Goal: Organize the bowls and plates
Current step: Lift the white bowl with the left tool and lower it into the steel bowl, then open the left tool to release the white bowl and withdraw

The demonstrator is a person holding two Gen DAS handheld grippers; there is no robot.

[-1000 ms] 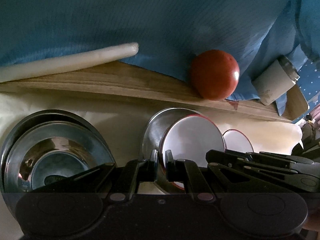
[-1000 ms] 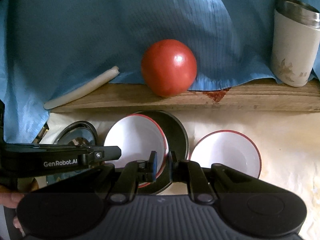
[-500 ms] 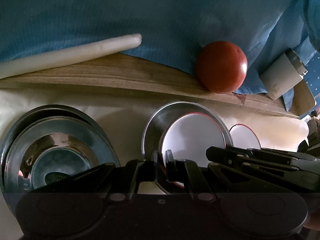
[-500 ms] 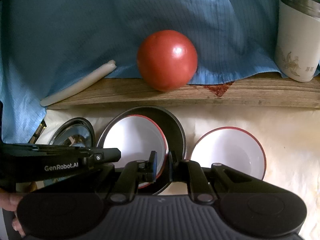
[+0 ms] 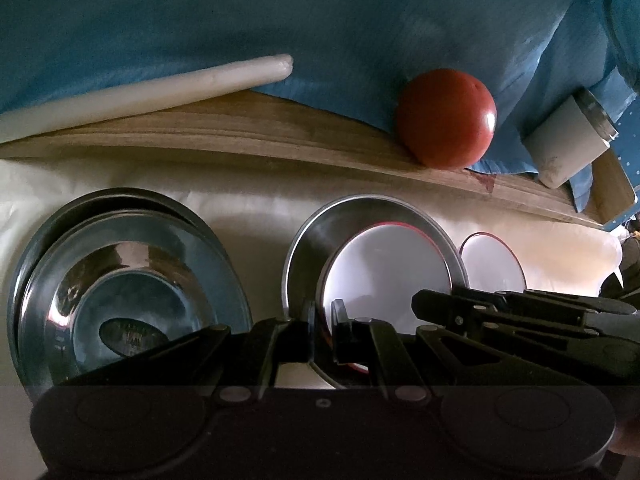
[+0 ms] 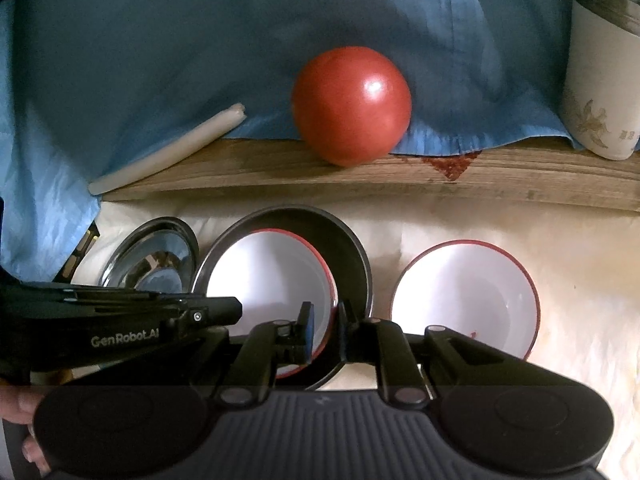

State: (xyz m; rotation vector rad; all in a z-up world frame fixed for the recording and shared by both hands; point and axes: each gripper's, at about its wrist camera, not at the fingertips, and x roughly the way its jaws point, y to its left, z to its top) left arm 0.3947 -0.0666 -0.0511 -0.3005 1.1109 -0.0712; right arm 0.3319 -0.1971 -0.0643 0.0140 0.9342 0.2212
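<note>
A white bowl with a red rim point(image 5: 384, 264) point(image 6: 268, 276) sits inside a steel plate point(image 5: 308, 236) point(image 6: 352, 256) on the cream cloth. My left gripper point(image 5: 324, 316) is shut on the bowl's left rim. My right gripper point(image 6: 325, 320) has the bowl's right rim between its fingers, and its jaws are starting to open. A second red-rimmed white bowl point(image 6: 464, 296) point(image 5: 492, 268) stands alone to the right. A stack of steel plates point(image 5: 120, 280) point(image 6: 156, 256) lies to the left.
A wooden board point(image 6: 360, 176) runs along the back. On it lie a red tomato point(image 6: 352, 104), a white roll point(image 5: 140, 96) and a white cup point(image 6: 600, 80), against blue cloth. A hand point(image 6: 24, 420) shows at the lower left.
The white bowl has sunk lower into the steel plate, so more of the plate's rim shows around it. Both grippers stay at the bowl's rim.
</note>
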